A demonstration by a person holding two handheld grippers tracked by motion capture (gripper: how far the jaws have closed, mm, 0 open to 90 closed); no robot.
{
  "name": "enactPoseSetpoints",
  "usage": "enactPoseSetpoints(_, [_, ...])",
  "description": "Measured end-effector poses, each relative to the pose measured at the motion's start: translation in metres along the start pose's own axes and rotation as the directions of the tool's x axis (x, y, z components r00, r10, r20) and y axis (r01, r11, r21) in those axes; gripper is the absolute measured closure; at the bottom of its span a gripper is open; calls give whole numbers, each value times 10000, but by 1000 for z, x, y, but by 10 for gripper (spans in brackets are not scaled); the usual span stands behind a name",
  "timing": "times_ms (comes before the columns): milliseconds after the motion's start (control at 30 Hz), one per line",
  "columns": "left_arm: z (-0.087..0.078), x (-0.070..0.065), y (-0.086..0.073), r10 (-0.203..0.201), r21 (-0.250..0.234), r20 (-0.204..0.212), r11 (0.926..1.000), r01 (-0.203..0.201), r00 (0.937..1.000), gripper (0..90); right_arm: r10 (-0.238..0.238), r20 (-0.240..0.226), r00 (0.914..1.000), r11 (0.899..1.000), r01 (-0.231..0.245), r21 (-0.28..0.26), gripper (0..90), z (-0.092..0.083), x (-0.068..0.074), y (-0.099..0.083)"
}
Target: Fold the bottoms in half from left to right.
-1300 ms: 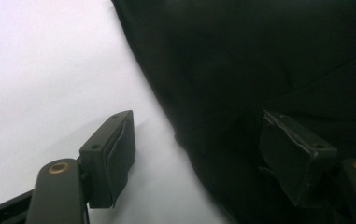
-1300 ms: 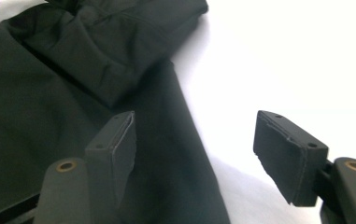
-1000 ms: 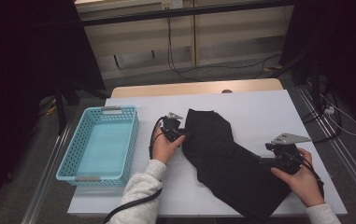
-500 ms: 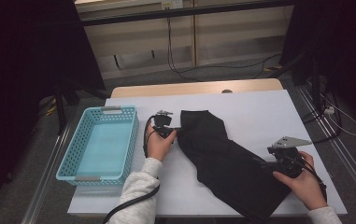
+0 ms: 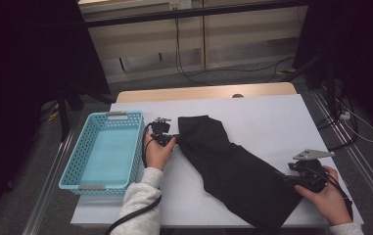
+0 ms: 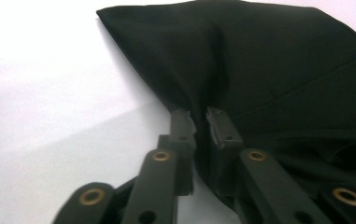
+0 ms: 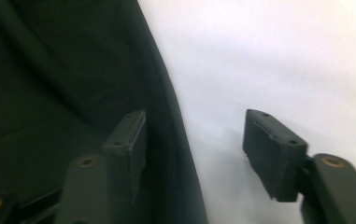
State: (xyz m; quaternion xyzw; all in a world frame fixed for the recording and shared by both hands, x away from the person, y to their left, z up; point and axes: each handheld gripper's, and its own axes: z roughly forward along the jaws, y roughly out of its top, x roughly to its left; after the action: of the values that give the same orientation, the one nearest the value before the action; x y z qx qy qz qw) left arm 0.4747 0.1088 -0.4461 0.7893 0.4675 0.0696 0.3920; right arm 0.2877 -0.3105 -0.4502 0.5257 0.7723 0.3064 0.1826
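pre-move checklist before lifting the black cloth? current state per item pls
1. Left gripper pinched on the black cloth edge: ok.
2. Right gripper gripping the cloth: not ok; its jaws have just been closing, cloth edge between them, pads apart.
3. Cloth fully on the table: cannot tell, its near end reaches the table edge.
4. Blue basket free of things: ok.
5. Cloth flat: not ok, bunched at the left gripper.
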Motion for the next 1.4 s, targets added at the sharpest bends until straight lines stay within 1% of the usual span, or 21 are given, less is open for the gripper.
enactPoseSetpoints(33, [0, 0, 0, 0, 0, 0, 10000, 0, 10000, 772, 0, 0, 10000, 10000, 0, 0, 422, 0, 0, 0])
enactPoseSetpoints(67, [0, 0, 0, 12, -103, -62, 9999, -12, 10000, 735, 88, -59, 9999, 10000, -89, -30, 457, 0, -2, -3])
enactPoseSetpoints(200, [1, 3, 1, -95, -606, -379, 9981, 72, 9992, 447, 286, -177, 9994, 9996, -287, -54, 536, -1, -2, -3])
enactPoseSetpoints(233, [1, 4, 0, -106, -652, -447, 9978, 77, 9989, 405, 295, -131, 9995, 9995, -296, -73, 544, 0, -1, -3])
enactPoseSetpoints(300, [2, 5, 0, -142, -691, -595, 9976, 101, 9981, 351, 266, -235, 9994, 9996, -266, -15, 605, 0, 2, -2])
enactPoseSetpoints(367, [3, 6, 0, -159, -717, -616, 9974, 114, 9980, 309, 286, -471, 9985, 9996, -285, 32, 624, 1, 3, -1])
enactPoseSetpoints(433, [4, 6, 0, -130, -679, -672, 9977, 84, 9977, 283, 300, -469, 9984, 9995, -298, 49, 639, 1, 4, -1])
enactPoseSetpoints(500, [6, 6, 1, -60, -795, -684, 9968, 6, 9976, 267, 358, -757, 9965, 9994, -354, 55, 758, 0, 2, -1])
enactPoseSetpoints(533, [7, 6, 2, -31, -792, -708, 9969, -25, 9975, 264, 480, -955, 9943, 9988, -476, 59, 800, 1, 1, -2])
enactPoseSetpoints(567, [7, 6, 2, -31, -792, -708, 9969, -25, 9975, 264, 480, -955, 9943, 9988, -476, 59, 800, 1, 1, -2])
enactPoseSetpoints(600, [9, 6, 4, 43, -766, -764, 9970, -102, 9971, 260, 738, -1466, 9864, 9973, -734, 82, 874, 1, -1, -3])
enactPoseSetpoints(667, [11, 6, 5, 175, -742, -780, 9970, -233, 9968, 259, 810, -1616, 9835, 9967, -806, 96, 884, 1, -2, -3])
enactPoseSetpoints(733, [13, 6, 7, 184, -728, -684, 9971, -234, 9975, 263, 713, -1619, 9842, 9974, -696, 160, 889, 0, -4, -2])
enactPoseSetpoints(833, [16, 4, 9, 307, -715, -660, 9968, -354, 9973, 277, 728, -1562, 9850, 9971, -680, 355, 893, -3, -7, -2])
enactPoseSetpoints(900, [19, 2, 10, 420, -649, -623, 9968, -461, 9972, 306, 651, -1358, 9886, 9975, -609, 354, 893, -7, -11, -2])
enactPoseSetpoints(1000, [24, -3, 12, 648, -541, -544, 9962, -677, 9964, 343, 771, -1106, 9909, 9968, -745, 276, 894, -13, -19, -3])
enactPoseSetpoints(1100, [27, -5, 13, 649, -596, -517, 9959, -679, 9966, 363, 917, -739, 9930, 9956, -898, 280, 893, -19, -27, -6])
enactPoseSetpoints(1200, [32, -8, 13, 870, -352, -523, 9954, -890, 9948, 426, 1145, -634, 9914, 9932, -1130, 266, 893, -22, -32, -9])
enactPoseSetpoints(1233, [34, -9, 13, 844, -367, -488, 9956, -862, 9952, 466, 1143, -680, 9911, 9934, -1132, 190, 892, -21, -33, -10])
enactPoseSetpoints(1300, [34, -11, 13, 1005, -288, -547, 9944, -1021, 9934, 506, 1076, -717, 9916, 9942, -1070, 121, 891, -21, -33, -10])
enactPoseSetpoints(1400, [34, -13, 13, 885, -53, -229, 9961, -886, 9958, 662, 928, -657, 9935, 9956, -920, 153, 889, -20, -30, -9])
